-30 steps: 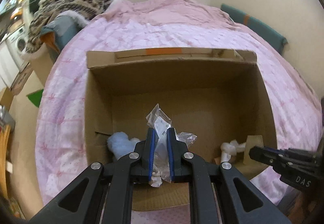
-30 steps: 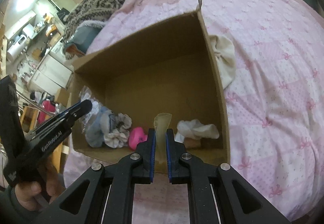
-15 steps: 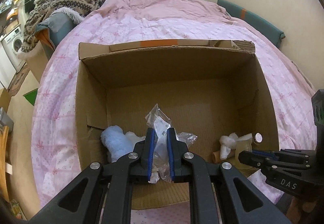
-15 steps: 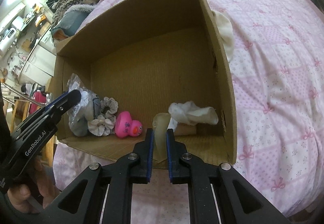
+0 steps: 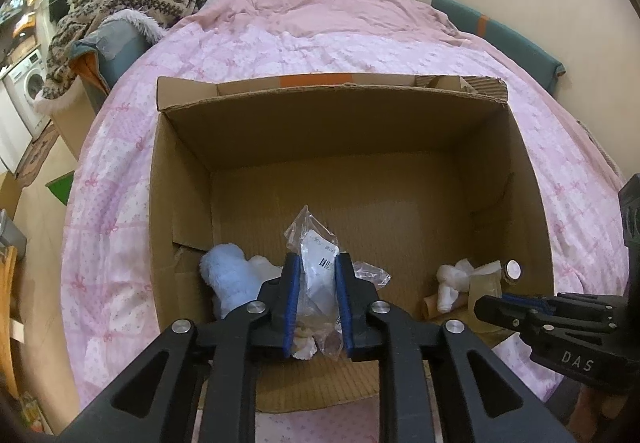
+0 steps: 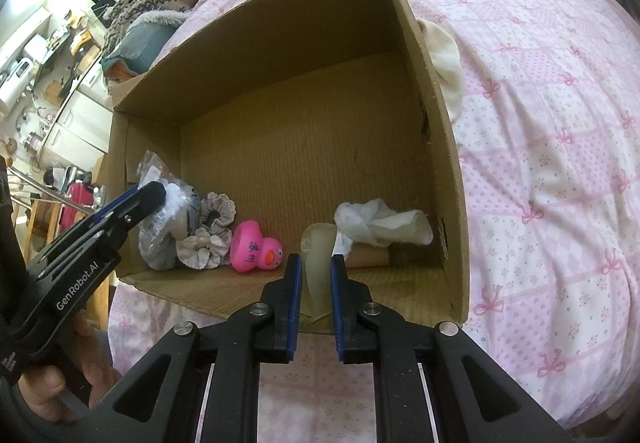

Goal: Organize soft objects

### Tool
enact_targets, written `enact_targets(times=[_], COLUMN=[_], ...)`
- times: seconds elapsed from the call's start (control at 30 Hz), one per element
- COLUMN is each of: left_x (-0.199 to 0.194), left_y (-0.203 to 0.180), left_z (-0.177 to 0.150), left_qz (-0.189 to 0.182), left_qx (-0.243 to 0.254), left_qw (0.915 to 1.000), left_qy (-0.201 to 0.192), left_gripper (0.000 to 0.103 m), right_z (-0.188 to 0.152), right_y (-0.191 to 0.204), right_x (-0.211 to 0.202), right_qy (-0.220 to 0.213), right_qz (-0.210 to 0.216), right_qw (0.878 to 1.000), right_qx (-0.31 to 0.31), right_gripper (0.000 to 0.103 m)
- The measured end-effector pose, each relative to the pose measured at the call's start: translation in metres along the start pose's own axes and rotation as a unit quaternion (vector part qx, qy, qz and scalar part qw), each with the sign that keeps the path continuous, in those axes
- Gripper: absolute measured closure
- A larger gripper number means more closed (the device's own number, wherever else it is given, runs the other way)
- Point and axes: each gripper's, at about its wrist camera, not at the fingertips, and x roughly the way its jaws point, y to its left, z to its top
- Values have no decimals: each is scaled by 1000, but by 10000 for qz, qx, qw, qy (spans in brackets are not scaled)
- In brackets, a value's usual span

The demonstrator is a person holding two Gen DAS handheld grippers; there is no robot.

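Between the blue pads of the left gripper (image 5: 316,299), low over the near left corner of the cardboard box (image 5: 340,111), a crinkled clear plastic packet (image 5: 318,275) with a white barcode label stands upright; the jaws are opening and look to have just let go of it. Just ahead of the right gripper (image 6: 314,283), a pale, translucent, rubbery soft piece (image 6: 318,263) sits between jaws that are also opening, beside a white cloth (image 6: 380,223) and a pink rubber duck (image 6: 256,247). This looks like the drop-off step, so next both tools should widen fully and lift straight out without dragging anything along.
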Motion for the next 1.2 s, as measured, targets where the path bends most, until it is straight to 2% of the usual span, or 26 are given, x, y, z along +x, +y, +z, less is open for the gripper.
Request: enact_targets(times=[0.2, 0.27, 0.3, 0.37, 0.47, 0.67, 0.8, 0.97, 1.0, 1.07, 1.1, 1.13, 1.2], left_x=[-3, -6, -8, -15, -27, -64, -75, -85, -89, -96, -99, -102, -112], left_y=[-4, -3, -3, -1, 2, 16, 28, 39, 43, 51, 55, 58, 65], left_z=[-1, 0, 0, 0, 1, 11, 14, 5, 2, -1, -3, -4, -7], left_qz=[18, 39, 89, 199, 110, 400, 408, 613, 627, 590, 566, 554, 582], left_qx=[82, 75, 66, 39, -21, -137, -321, -357, -414, -554, -622, -685, -817], left_qw=[10000, 9999, 9999, 9996, 9994, 9959, 9959, 9955, 9952, 9949, 9946, 9943, 9929], left_qy=[-21, -55, -86, -213, -319, -805, -740, -636, -626, -607, -605, -608, -641], left_gripper=[81, 69, 54, 41, 40, 40, 40, 40, 40, 40, 35, 25, 14], right_z=[0, -1, -1, -1, -1, 0, 1, 2, 2, 1, 0, 0, -3], right_y=[-2, -2, -2, -2, -2, -2, 1, 5, 6, 10, 13, 15, 21], right_x=[-1, -2, -2, -1, -1, -5, -15, -37, -43, -56, -63, -71, -87], right_qy=[-19, -34, -37, -31, -32, -122, -342, -745, -834, -1011, -1114, -1239, -1488], right_qz=[49, 68, 66, 59, 64, 131, 208, 348, 388, 418, 421, 436, 444], right_qw=[10000, 10000, 10000, 10000, 10000, 9998, 9992, 9966, 9957, 9938, 9926, 9909, 9872], right_qx=[25, 31, 30, 22, 27, 53, -13, -70, -85, -184, -239, -279, -361], right_gripper=[87, 86, 86, 85, 85, 81, 80, 76, 74, 51, 25, 20, 20])
